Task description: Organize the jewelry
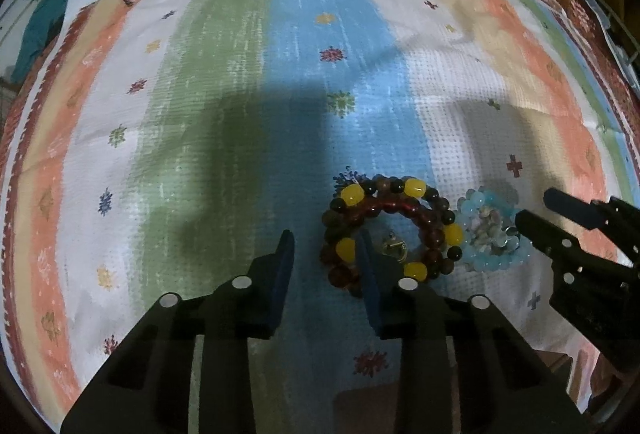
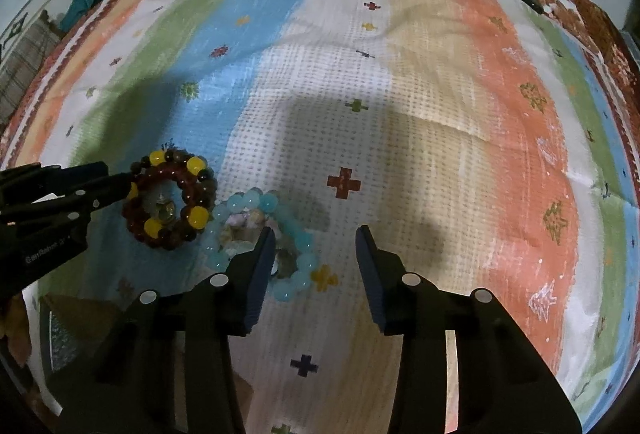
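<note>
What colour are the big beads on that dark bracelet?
Yellow, on the dark brown bracelet; clearest in the left wrist view.

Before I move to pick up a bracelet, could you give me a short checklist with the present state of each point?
1. Left hand-held gripper open: ok, holding nothing.
2. Right hand-held gripper open: ok, holding nothing.
3. Brown and yellow bracelet between the left fingers: not ok, it lies off to the right, one finger over its ring.
4. Blue bracelet between the right fingers: not ok, mostly left of the gap.
5. Bracelets apart from each other: cannot tell, they look touching.
6. Small charm free inside the brown ring: cannot tell.
</note>
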